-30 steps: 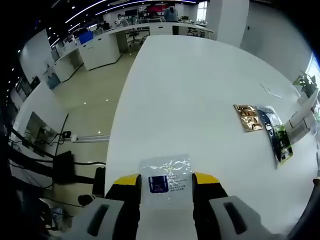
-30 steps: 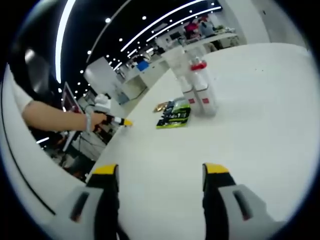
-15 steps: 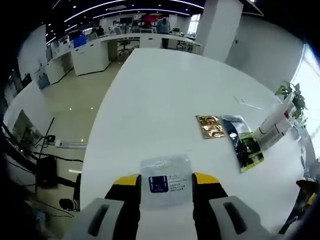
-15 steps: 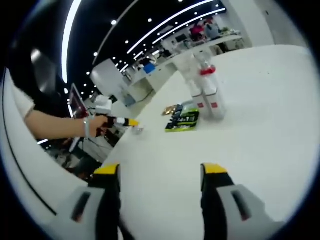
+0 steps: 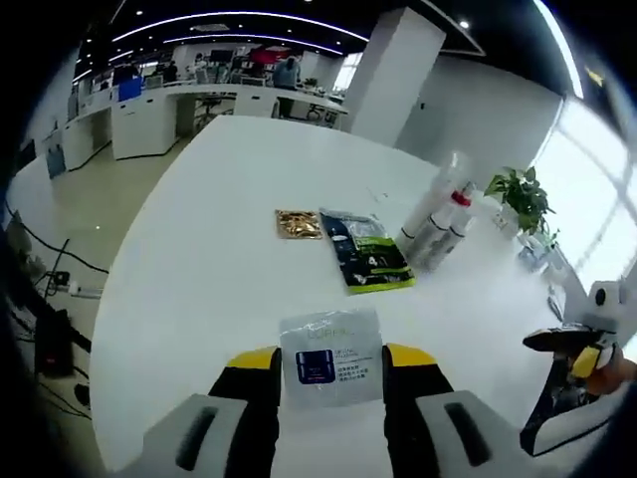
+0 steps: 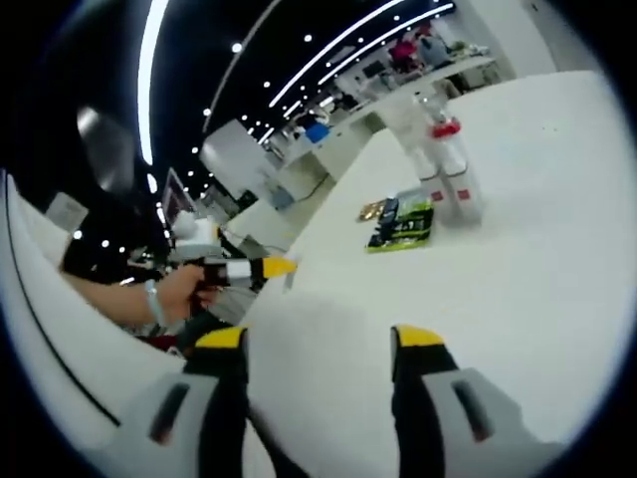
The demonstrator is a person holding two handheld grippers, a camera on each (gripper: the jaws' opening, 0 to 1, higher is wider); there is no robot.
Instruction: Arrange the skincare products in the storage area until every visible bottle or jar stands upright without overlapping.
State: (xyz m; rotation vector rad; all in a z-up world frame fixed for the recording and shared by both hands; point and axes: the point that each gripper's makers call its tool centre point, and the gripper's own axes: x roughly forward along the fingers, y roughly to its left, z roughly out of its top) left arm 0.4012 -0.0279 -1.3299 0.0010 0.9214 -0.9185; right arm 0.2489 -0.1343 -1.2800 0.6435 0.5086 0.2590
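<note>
Skincare bottles, white with red caps, stood upright together on the white table, with a green-and-black sachet and a gold foil sachet lying flat just beside them. The left gripper was clamped on a clear sample sachet with a blue label, held above the near table edge. The right gripper hung with jaws apart, holding nothing (well short of the bottles). Judgement: the held sachet should be set down flat beside the other sachets, touching none, and released only once it rests on the table.
</note>
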